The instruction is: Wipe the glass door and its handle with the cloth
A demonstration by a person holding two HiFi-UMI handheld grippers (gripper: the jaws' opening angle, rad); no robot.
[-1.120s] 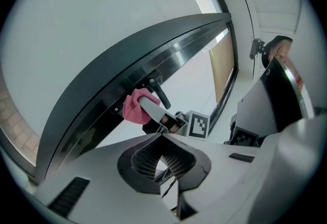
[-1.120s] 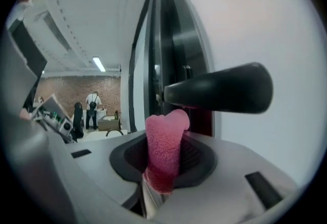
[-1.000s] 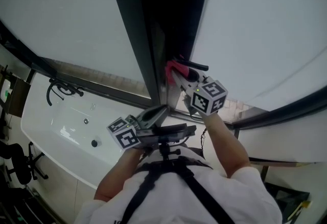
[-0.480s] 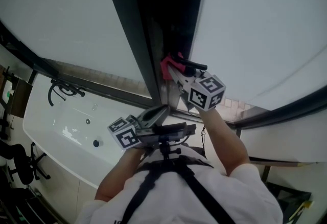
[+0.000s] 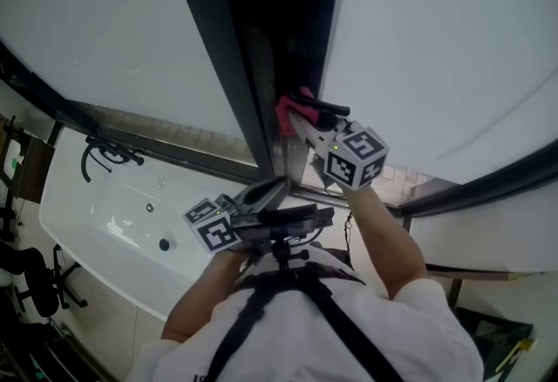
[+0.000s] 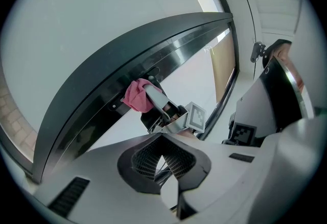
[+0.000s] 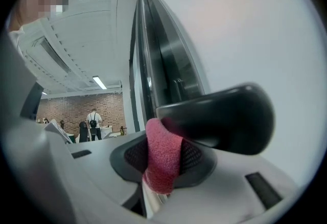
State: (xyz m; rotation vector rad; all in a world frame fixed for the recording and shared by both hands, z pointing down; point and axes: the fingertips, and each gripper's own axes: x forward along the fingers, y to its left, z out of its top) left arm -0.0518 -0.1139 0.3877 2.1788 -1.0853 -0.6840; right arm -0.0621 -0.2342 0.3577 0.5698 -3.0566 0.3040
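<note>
Right gripper (image 7: 162,169) fingers pinch a bunched fold of soft, limp pink cloth (image 7: 164,146) against the rigid door handle (image 7: 219,115); left gripper (image 6: 162,159) fingers rest pressed together.

The pink cloth (image 7: 162,159) is hanging bunched in a thick fold, pinched in the right gripper (image 5: 295,120) and pressing against the handle (image 7: 219,118) at its 7 o'clock end. The handle, a rounded black bar, is jutting out level from the dark frame. The glass door (image 5: 436,40), frosted white, is filling the head view from 12 to 3 o'clock
</note>
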